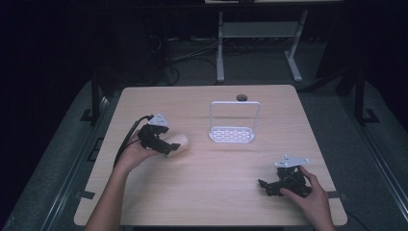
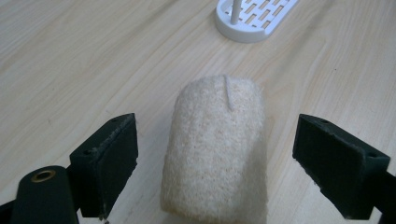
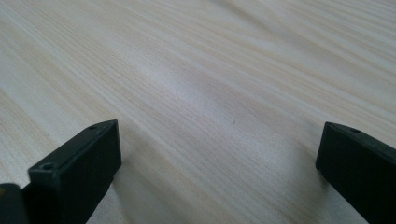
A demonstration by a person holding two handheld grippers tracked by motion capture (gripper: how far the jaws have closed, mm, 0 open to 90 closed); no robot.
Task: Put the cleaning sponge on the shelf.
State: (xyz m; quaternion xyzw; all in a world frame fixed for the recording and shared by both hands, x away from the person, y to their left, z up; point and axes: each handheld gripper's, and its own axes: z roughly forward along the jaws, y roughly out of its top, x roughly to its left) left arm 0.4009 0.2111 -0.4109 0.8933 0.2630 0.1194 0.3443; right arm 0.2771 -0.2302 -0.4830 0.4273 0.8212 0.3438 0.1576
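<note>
Left tongs (image 2: 215,154) spread wide at the desk's (image 1: 202,192) left side, jaws flanking a beige loofah sponge (image 2: 217,149) without touching it. Sponge flat on the wood, nearer the left edge, with the white rack (image 1: 232,130) beyond, toward the far edge. Right tongs (image 3: 219,163) also agape, empty, low near the front right corner.

high: overhead, facing forward-down | claw views: low, close over table (image 1: 202,192) | shared: tabletop

A loofah (image 1: 177,143) lies on the table (image 1: 207,192), left of the rack (image 1: 232,134) standing mid-table.
</note>
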